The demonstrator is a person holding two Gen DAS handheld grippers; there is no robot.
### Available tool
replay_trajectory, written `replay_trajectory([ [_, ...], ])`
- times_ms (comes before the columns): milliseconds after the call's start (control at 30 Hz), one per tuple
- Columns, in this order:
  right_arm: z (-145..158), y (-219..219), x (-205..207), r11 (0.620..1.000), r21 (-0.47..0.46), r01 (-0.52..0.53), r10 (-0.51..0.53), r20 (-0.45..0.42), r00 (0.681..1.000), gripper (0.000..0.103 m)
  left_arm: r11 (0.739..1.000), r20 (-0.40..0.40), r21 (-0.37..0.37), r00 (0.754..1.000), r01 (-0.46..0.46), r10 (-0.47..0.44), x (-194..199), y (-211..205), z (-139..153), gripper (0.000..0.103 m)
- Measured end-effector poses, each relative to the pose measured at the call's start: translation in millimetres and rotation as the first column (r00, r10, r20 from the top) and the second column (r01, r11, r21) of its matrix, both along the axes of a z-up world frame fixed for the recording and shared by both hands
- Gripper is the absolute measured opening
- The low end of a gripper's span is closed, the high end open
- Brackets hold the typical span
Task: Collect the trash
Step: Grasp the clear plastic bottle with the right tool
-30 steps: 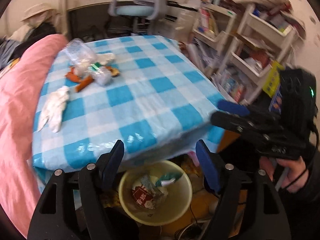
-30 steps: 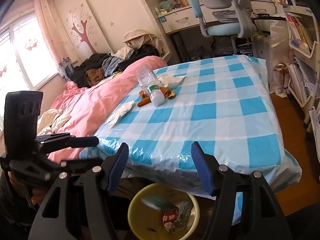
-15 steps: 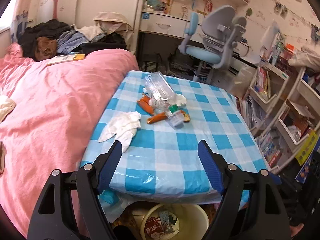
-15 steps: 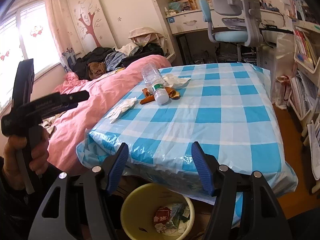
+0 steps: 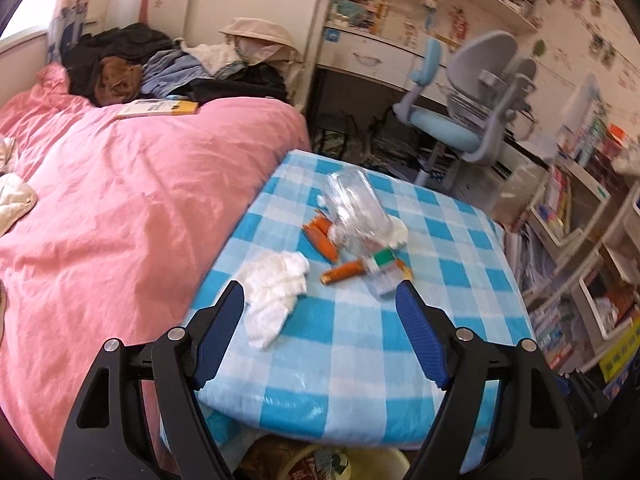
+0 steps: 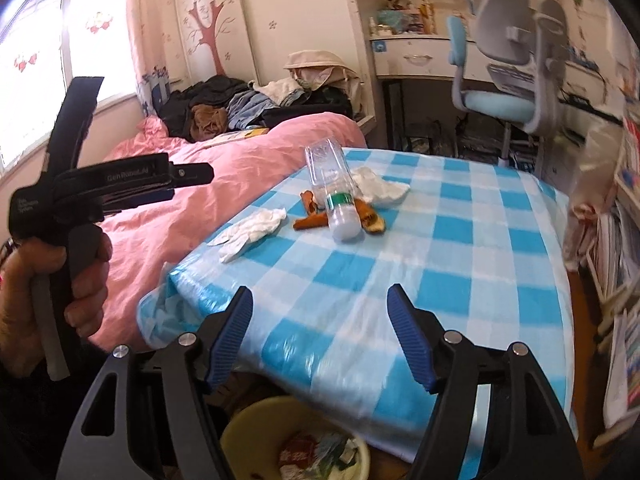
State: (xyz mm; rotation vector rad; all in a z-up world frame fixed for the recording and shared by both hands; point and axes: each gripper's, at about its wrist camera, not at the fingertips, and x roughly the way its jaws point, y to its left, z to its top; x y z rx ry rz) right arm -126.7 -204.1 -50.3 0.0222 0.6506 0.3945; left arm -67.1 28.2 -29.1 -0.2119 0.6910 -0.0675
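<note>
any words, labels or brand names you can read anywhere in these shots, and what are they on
"GenRobot.AI": on the side of the left gripper, seen from the right wrist view.
Small white print near that gripper's back end: too small to read.
Green band label on the plastic bottle: too blurred to read.
Red wrapper in the yellow bin: print unreadable.
Book spines on the shelves: blurred.

I see the table under its blue-checked cloth, carrying a clear plastic bottle lying among orange wrappers. A crumpled white tissue lies nearer the bed-side edge, another behind the bottle.
</note>
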Motion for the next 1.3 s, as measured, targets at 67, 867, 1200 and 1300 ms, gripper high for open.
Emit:
replay_trajectory([
  [67,-0.2,8.1,15.5,1.0,-0.017,-0.011,0.011,0.001,1.0,0.069,0.999,-0.003,-0.009,0.999,-0.034,0.034,11.5,3.5,0.2,0.075],
  [867,-38.0,95.4,208.4,0.961,-0.273,-0.038,0.02,-0.066,0.998,0.058,0.983,-0.018,-0.073,0.986,-0.165,0.165,119.4,27.8,4.2,0.075],
  [1200,-11.6,27.5,175.8,0.99,-0.14,-0.001,-0.011,-0.086,0.996,0.057,0.999,-0.136,0.034,0.991,0.014,-0.01,147.1,-2.4,-18.9,0.075],
  [1300,-13.8,-3.4,150.9,0.992,-0.122,0.021,-0.036,-0.122,0.992,0.057,0.982,-0.204,0.092,0.969,0.164,-0.142,152.1,-33.0,-36.6,0.075],
])
